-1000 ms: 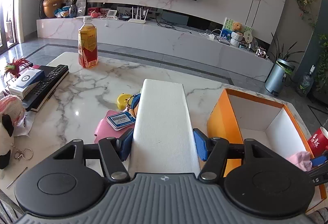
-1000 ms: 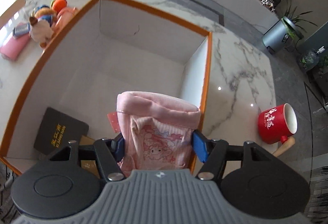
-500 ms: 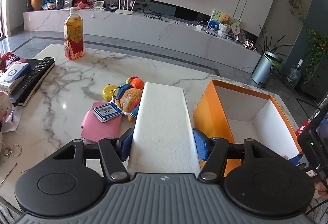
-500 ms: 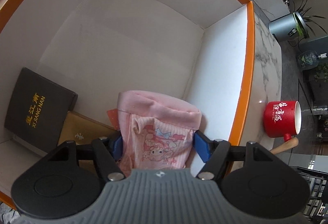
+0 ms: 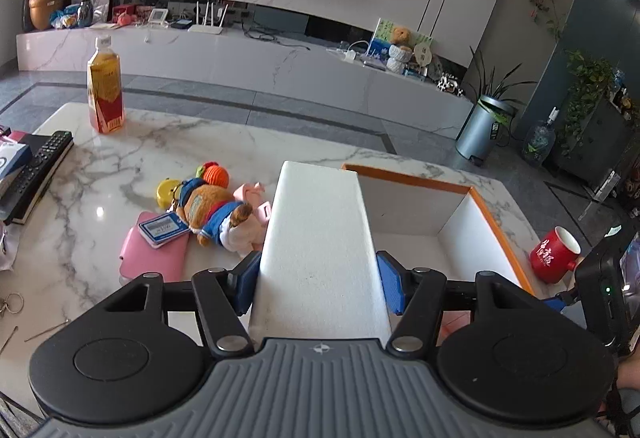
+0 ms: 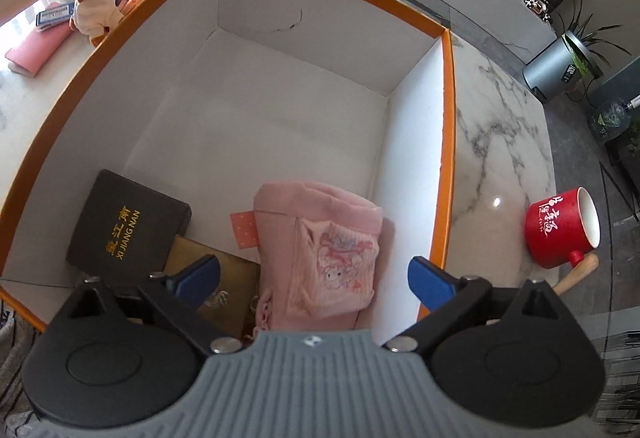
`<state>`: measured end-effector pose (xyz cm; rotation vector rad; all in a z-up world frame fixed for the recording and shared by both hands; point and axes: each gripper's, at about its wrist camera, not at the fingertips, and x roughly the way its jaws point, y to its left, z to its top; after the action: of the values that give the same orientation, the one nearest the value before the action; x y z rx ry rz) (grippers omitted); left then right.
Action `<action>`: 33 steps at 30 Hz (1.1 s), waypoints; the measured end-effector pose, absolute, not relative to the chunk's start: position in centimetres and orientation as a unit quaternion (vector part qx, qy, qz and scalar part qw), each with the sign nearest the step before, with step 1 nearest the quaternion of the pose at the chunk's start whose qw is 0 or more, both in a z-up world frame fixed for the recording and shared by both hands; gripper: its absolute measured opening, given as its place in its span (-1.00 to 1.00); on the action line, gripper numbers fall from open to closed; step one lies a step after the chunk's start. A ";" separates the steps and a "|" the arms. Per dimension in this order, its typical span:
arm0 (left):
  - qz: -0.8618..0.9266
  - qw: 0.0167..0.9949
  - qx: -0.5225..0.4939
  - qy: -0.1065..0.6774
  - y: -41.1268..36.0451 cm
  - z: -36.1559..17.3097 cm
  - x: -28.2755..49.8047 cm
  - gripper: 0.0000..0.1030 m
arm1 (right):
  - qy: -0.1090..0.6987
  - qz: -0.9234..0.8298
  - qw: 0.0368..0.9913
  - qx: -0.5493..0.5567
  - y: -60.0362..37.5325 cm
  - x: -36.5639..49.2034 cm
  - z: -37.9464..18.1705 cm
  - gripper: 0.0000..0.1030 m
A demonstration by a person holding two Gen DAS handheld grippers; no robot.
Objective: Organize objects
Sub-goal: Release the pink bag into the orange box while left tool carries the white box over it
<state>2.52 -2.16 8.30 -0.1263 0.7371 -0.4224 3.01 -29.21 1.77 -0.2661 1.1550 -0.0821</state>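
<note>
Left wrist view: left gripper pinches a white foam block, blue pads flat against both its sides, block sticking out forward. Orange-rimmed box sits on the marble table, partly behind the block. Left of the box: plush toy, pink case with a small blue-edged card on it, yellow round thing. Far left of the box: remote, drink bottle. Red mug just right of the box.

Right wrist view: right gripper spread wide, jaws have just been opening, pads clear of the pink pouch, which lies between them on the floor of the box, near its right wall. Left of the pouch inside the box: black booklet partly over a brown one. Mug outside the box's right wall.
</note>
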 end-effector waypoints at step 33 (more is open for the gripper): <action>-0.338 0.874 0.009 0.348 -8.7 5.3 0.1 0.37 | 0.435 0.232 0.744 0.451 -34.4 6.9 2.1 0.10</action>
<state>0.07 -8.70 5.29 0.0198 0.7275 -0.7059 6.90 -34.36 2.07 0.9873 0.9530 0.5080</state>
